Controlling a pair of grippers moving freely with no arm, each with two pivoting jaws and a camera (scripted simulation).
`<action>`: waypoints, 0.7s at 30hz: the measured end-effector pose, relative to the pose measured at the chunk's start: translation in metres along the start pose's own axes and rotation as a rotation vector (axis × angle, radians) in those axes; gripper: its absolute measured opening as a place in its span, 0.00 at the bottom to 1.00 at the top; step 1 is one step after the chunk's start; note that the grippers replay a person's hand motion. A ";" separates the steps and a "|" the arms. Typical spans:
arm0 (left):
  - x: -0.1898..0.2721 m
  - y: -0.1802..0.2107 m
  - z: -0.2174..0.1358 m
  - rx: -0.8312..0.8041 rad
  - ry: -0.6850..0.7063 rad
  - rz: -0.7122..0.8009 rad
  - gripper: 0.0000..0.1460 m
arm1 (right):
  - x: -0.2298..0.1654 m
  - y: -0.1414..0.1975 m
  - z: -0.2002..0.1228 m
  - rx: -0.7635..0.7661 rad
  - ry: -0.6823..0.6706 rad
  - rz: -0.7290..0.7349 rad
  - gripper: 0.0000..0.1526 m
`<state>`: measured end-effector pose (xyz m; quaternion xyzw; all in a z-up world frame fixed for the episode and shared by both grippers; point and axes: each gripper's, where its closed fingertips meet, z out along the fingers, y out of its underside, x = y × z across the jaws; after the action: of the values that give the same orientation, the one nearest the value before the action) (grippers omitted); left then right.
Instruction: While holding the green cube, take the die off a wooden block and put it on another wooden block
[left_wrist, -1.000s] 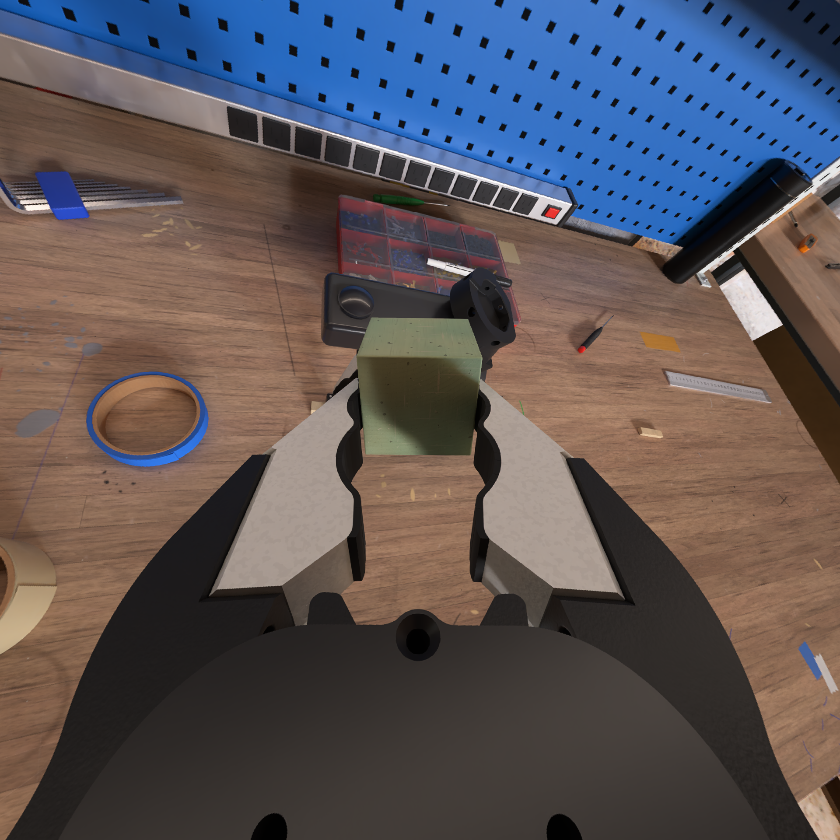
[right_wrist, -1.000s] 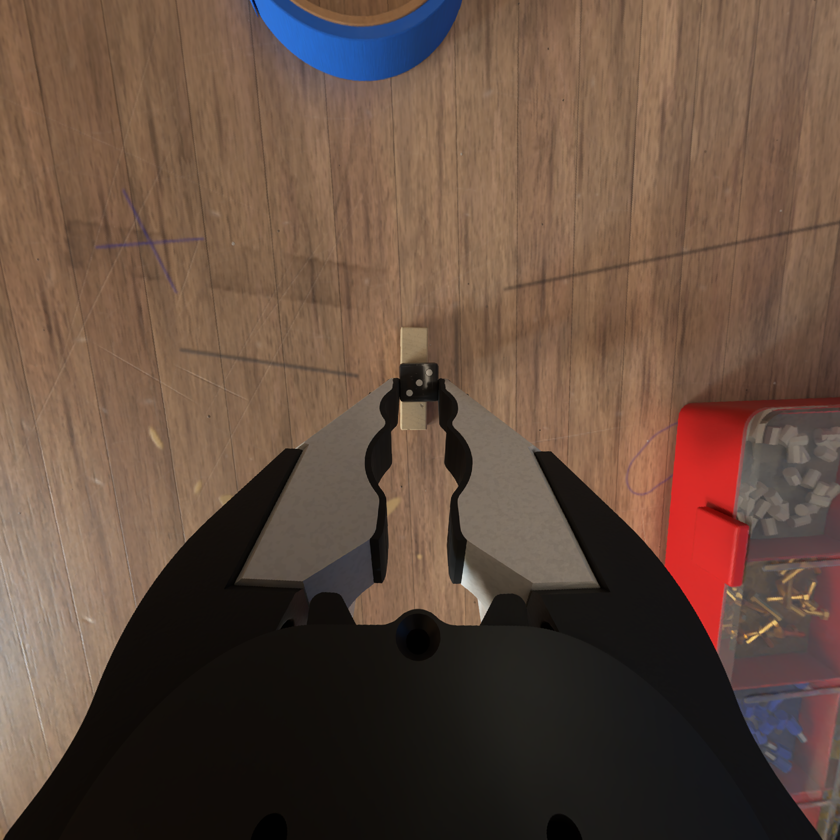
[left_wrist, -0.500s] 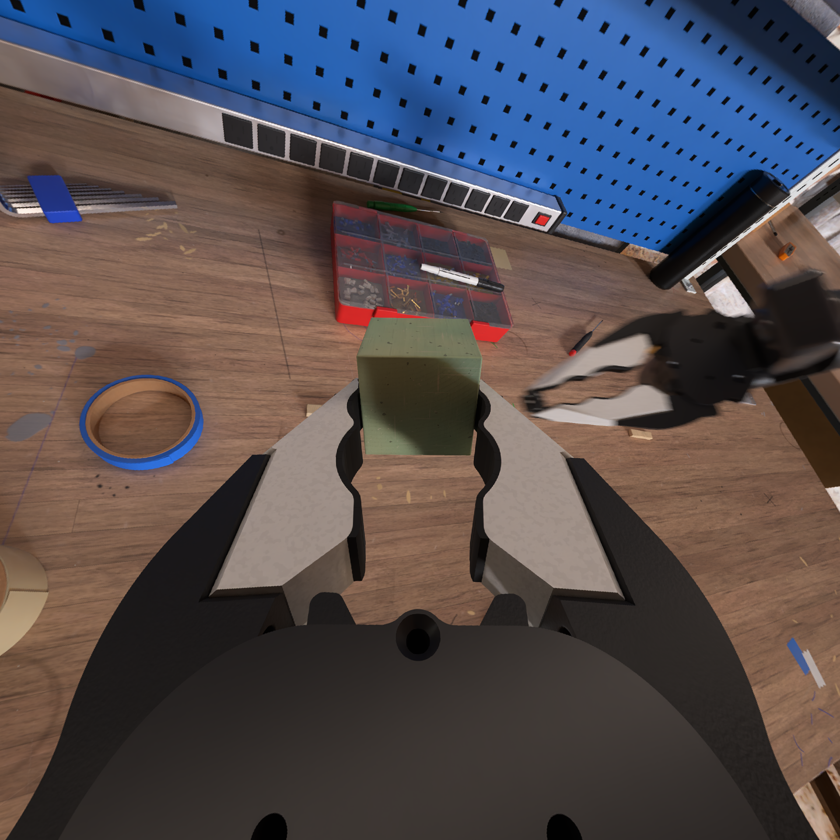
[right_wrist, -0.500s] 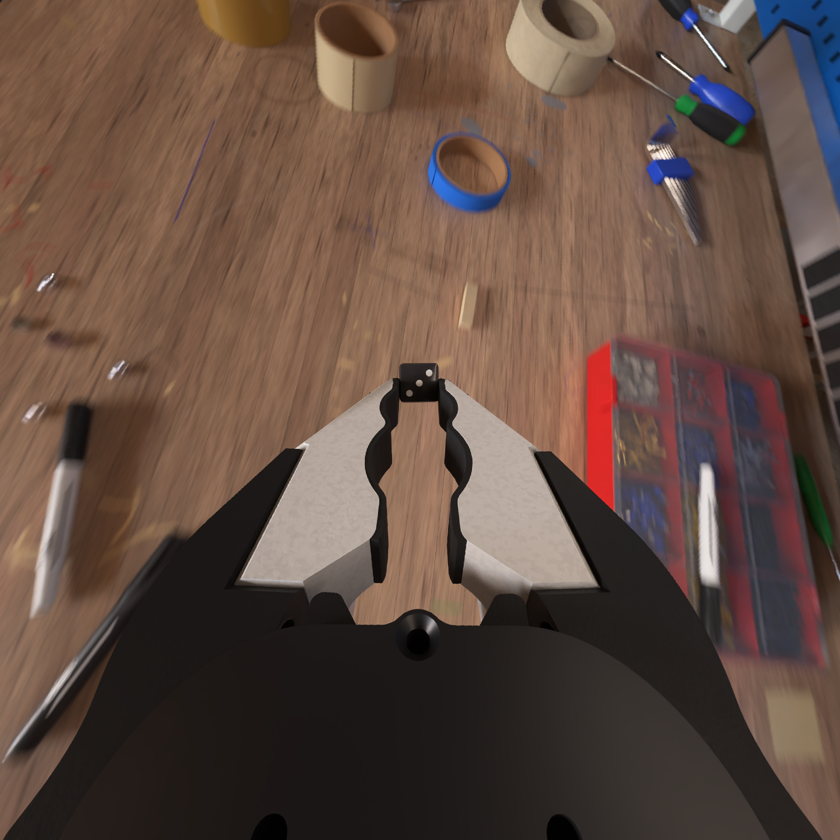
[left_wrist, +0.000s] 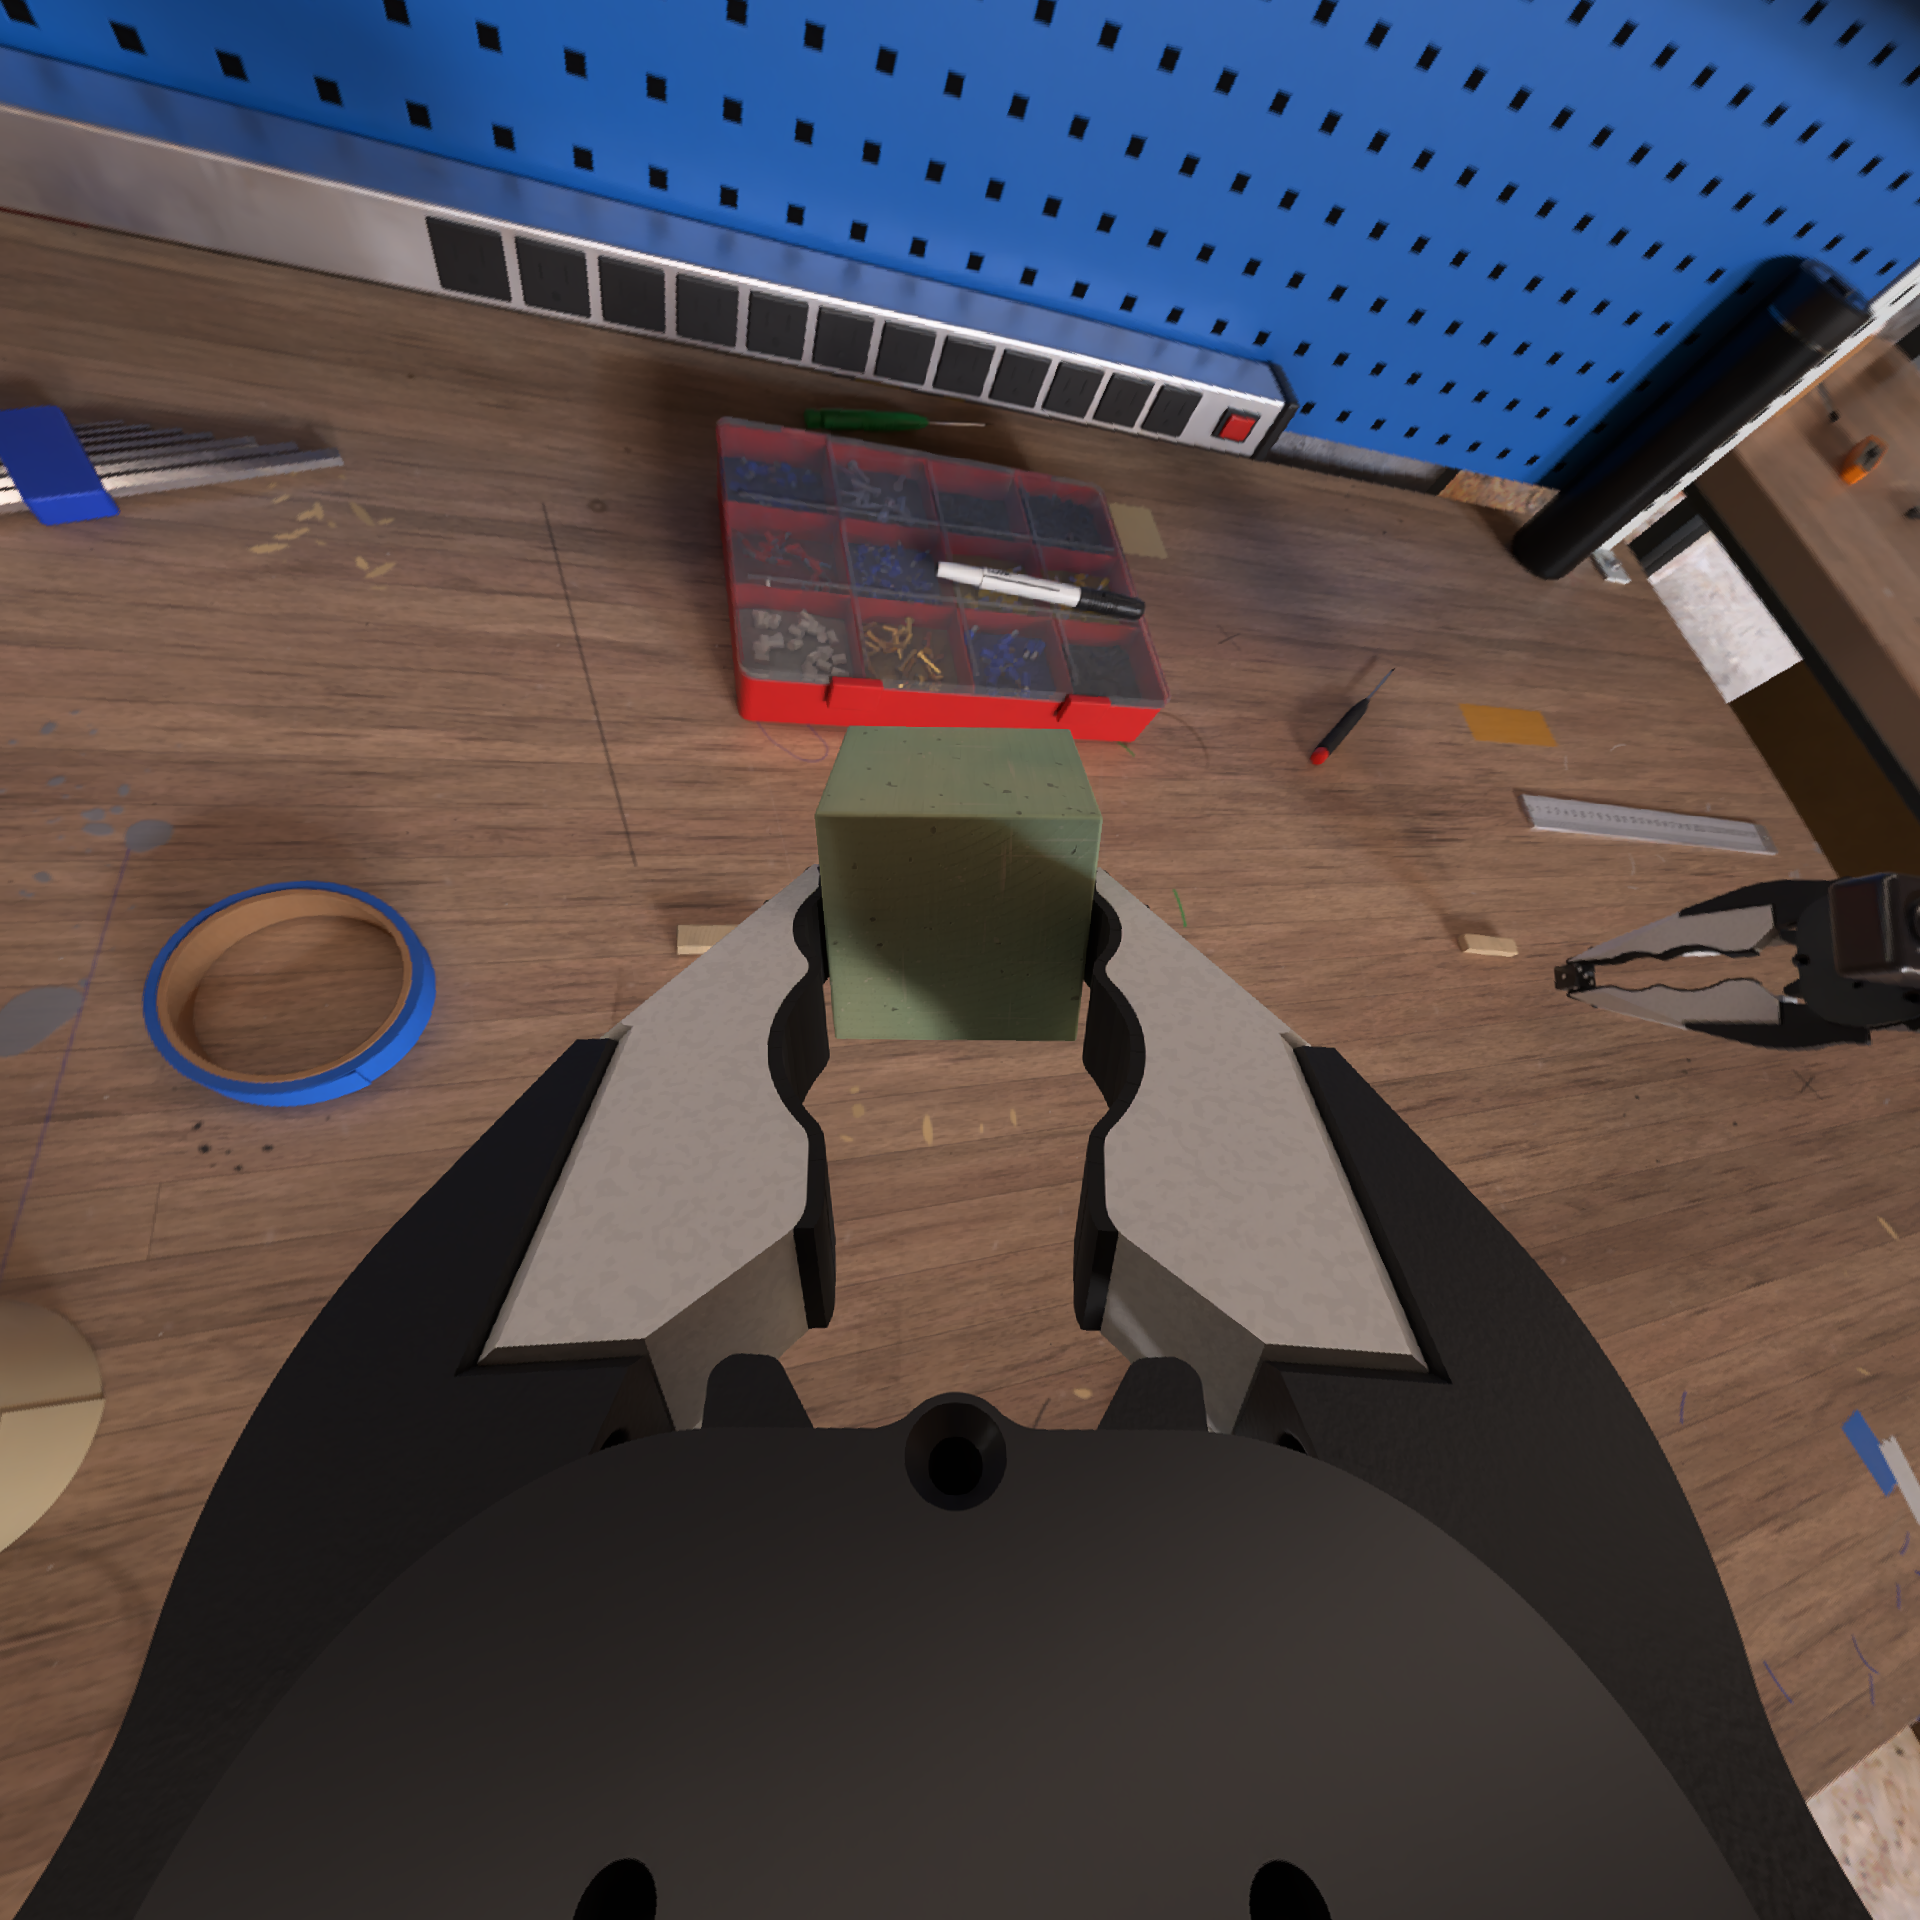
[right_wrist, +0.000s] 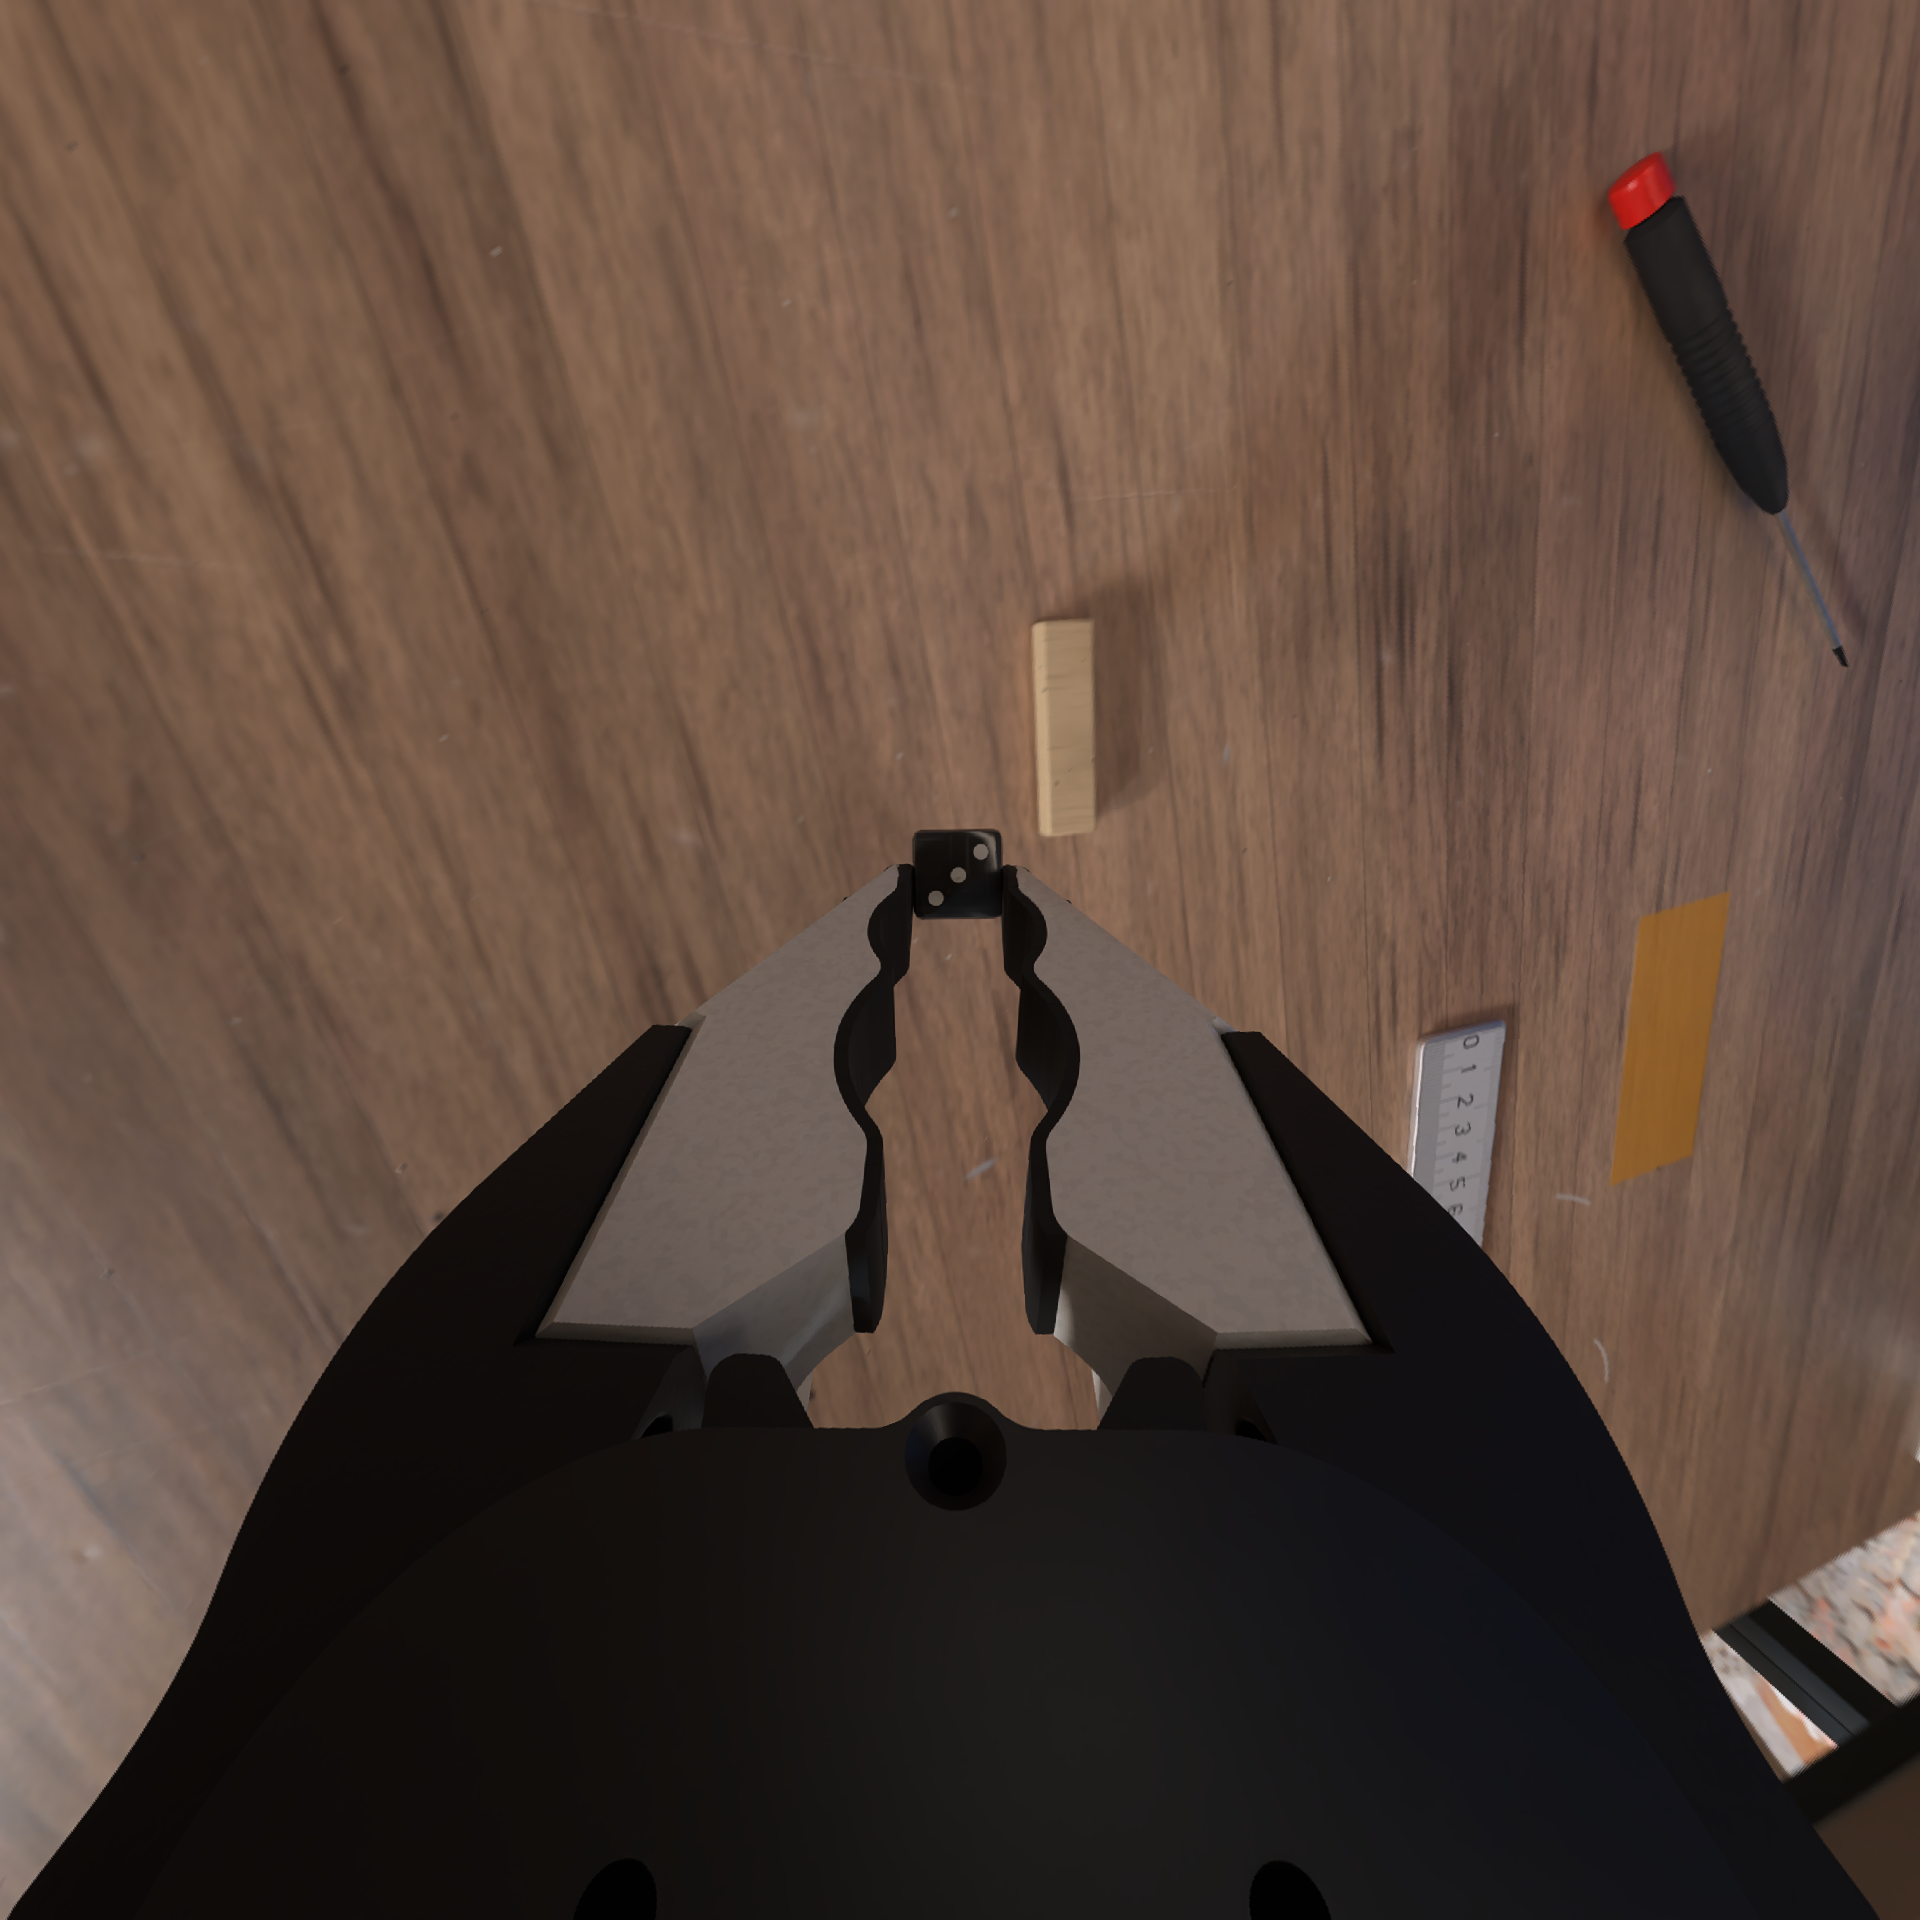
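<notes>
Since prev frame, right gripper (right_wrist: 957, 891), clamping die (right_wrist: 957, 875), swung near wooden block (right_wrist: 1064, 727) just ahead-right; left gripper (left_wrist: 956, 961) grips green cube (left_wrist: 956, 914).

The table (right_wrist: 520, 623) is brown wood with streaky grain, matt. The wooden block (right_wrist: 1063, 727) is pale, smooth wood. The die (right_wrist: 957, 875) looks glossy black plastic. The green cube (left_wrist: 956, 925) is matt and faintly speckled. The ruler (right_wrist: 1455, 1122) looks like brushed metal
</notes>
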<state>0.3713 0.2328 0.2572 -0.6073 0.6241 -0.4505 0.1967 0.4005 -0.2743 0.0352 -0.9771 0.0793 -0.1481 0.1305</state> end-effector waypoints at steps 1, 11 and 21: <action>-0.001 0.001 0.001 -0.008 -0.008 0.000 0.32 | 0.004 -0.002 0.004 0.013 0.000 0.008 0.11; -0.010 -0.002 -0.005 0.026 -0.026 -0.040 0.32 | 0.027 -0.014 0.033 -0.089 -0.076 -0.074 0.11; -0.007 0.001 -0.001 0.000 -0.023 -0.025 0.32 | 0.031 -0.014 0.035 -0.073 -0.104 -0.039 0.23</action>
<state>0.3706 0.2392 0.2549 -0.6202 0.6142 -0.4460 0.1981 0.4422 -0.2586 0.0153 -0.9890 0.0586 -0.0965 0.0960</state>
